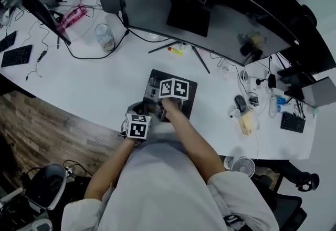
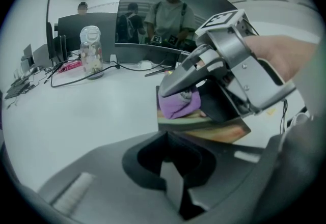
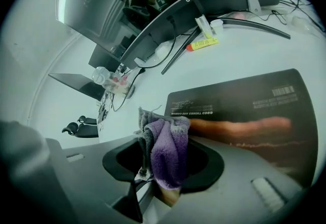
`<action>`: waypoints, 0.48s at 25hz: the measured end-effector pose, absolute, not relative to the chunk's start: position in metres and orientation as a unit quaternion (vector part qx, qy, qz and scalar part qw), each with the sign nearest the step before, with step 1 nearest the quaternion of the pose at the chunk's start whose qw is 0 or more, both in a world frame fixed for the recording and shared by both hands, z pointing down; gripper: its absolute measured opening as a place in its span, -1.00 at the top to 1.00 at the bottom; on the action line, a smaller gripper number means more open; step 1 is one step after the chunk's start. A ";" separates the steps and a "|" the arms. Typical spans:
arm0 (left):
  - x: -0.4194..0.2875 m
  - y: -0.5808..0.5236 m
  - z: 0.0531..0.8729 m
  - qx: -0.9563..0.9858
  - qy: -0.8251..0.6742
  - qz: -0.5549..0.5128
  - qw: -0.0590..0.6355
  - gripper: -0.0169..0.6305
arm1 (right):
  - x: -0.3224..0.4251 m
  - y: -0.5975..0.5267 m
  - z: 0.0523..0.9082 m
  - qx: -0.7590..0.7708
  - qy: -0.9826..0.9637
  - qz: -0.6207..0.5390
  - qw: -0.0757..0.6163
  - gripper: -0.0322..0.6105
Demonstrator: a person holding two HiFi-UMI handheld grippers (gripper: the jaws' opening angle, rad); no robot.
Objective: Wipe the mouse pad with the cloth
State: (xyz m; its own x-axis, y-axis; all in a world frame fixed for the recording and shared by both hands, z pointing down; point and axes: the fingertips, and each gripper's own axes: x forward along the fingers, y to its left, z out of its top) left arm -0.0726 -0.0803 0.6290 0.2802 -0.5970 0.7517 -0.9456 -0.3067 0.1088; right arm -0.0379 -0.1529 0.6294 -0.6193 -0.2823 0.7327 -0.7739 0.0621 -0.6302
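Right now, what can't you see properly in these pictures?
Head view: the right gripper hides the cloth; only the gripper views show it.
Head view: the near part of the mouse pad lies under the left gripper and the arms.
Left gripper view: the right gripper blocks much of the mouse pad.

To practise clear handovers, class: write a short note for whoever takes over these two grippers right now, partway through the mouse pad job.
Left gripper: fingers shut, nothing between them, by the mouse pad's near edge.
Right gripper: shut on the purple cloth, held over the pad and apparently touching it.
Done: cloth gripped and brought to the pad.
Left: wipe across the pad; how much is already wiped cannot be told.
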 end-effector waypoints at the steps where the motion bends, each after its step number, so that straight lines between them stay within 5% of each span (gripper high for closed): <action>1: -0.073 -0.081 0.629 0.748 -0.516 0.307 0.283 0.95 | -0.037 -0.153 0.630 0.379 -0.697 0.570 0.216 0.30; 12: -0.072 -0.079 0.631 0.748 -0.518 0.309 0.278 0.95 | -0.018 -0.147 0.632 0.386 -0.693 0.570 0.217 0.30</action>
State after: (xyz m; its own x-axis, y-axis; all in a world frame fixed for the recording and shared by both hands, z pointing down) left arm -0.0721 -0.0793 0.6305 0.2737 -0.6028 0.7495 -0.9460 -0.3095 0.0964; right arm -0.0176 -0.1474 0.6316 -0.6083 -0.2870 0.7400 -0.7815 0.0537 -0.6216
